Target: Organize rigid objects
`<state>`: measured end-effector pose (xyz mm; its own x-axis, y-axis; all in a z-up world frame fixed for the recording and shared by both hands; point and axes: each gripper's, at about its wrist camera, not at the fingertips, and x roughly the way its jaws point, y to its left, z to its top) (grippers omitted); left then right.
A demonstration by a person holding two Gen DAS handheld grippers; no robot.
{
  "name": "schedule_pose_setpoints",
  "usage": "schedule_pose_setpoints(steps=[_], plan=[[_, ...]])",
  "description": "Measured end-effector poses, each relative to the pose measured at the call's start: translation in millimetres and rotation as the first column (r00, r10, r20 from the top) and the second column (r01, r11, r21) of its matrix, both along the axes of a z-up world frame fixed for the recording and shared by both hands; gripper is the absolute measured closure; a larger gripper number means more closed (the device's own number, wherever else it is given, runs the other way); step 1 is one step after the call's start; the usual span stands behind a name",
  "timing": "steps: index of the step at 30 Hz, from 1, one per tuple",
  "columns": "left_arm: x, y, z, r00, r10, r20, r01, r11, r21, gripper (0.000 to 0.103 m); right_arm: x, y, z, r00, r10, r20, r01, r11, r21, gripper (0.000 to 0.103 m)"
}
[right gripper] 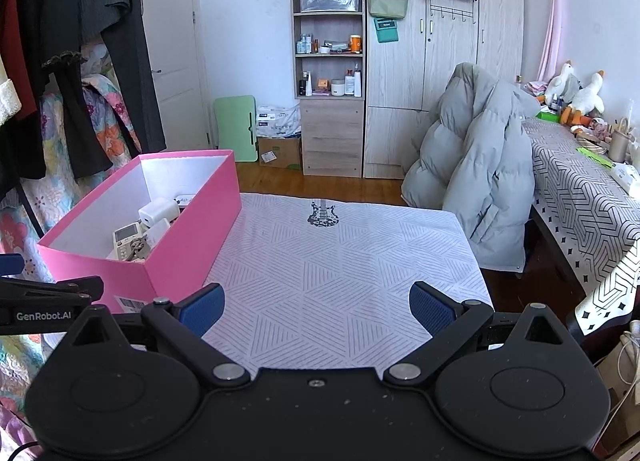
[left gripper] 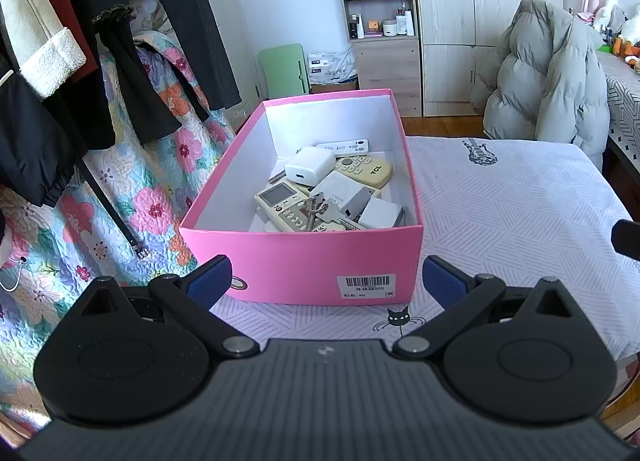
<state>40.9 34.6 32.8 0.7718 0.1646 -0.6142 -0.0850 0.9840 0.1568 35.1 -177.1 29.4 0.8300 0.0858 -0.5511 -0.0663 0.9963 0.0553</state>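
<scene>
A pink shoebox (left gripper: 304,257) stands on the left part of the table; it also shows in the right wrist view (right gripper: 188,237). Inside lie remote controls (left gripper: 280,203), white chargers (left gripper: 310,165) and a bunch of keys (left gripper: 320,211). My left gripper (left gripper: 326,281) is open and empty, just in front of the box's near wall. My right gripper (right gripper: 316,307) is open and empty over the bare tablecloth, to the right of the box.
The table wears a white patterned cloth (right gripper: 340,261) with a guitar print. Hanging clothes (left gripper: 80,41) and a floral quilt (left gripper: 132,189) are at the left. A chair with a grey puffer coat (right gripper: 472,165) stands behind the table; a second table (right gripper: 584,197) is at the right.
</scene>
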Motion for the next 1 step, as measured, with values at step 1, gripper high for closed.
schedule_pose_setpoints(steps=[1], plan=[[-0.3, 0.0, 0.2, 1.000, 0.000, -0.002, 0.000, 1.000, -0.002, 0.000, 0.1, 0.3, -0.1, 1.000, 0.000, 0.000, 0.000, 1.000, 0.000, 0.003]])
